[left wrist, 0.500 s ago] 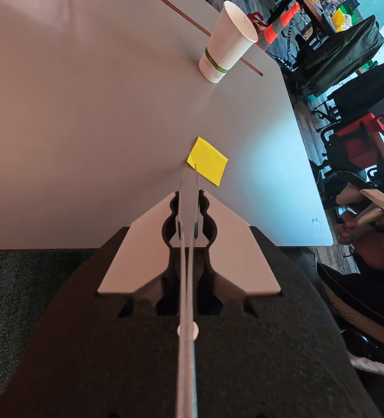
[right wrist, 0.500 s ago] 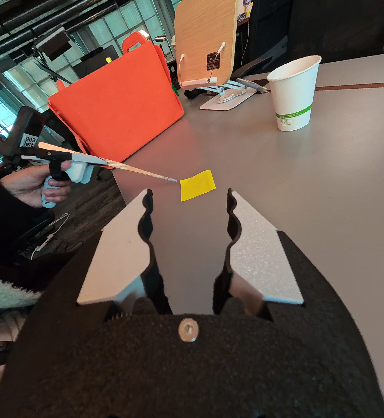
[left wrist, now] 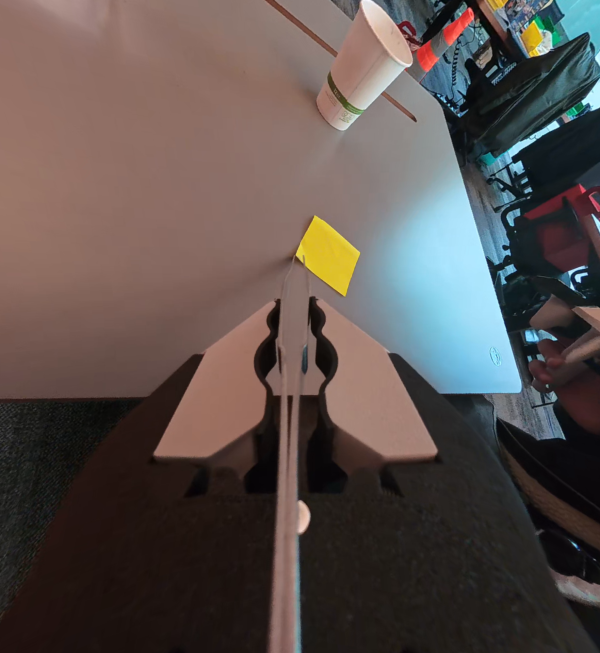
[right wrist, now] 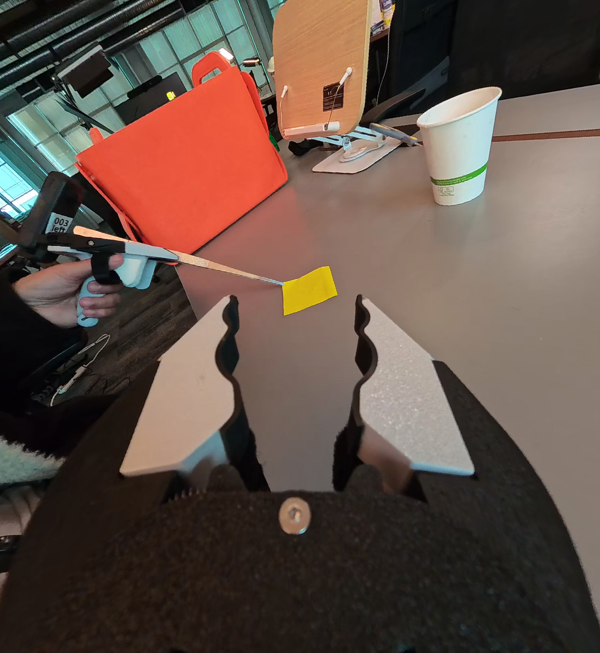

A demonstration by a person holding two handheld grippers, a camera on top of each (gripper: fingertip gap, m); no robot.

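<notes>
left gripper (left wrist: 293, 300) clamped on long tweezers (left wrist: 291, 318), tips right at the near corner of the yellow sticky note (left wrist: 328, 259) flat on the grey table (left wrist: 150, 176) | right gripper (right wrist: 295, 300) spread wide, empty, note just ahead | paper cup (right wrist: 459, 148) well beyond

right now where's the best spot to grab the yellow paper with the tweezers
Probably its near-left corner, where the tweezers held in the left gripper already have their tips. The yellow paper lies nearly flat on the table, so only an edge or corner offers purchase; come in low from the left table edge.
</notes>
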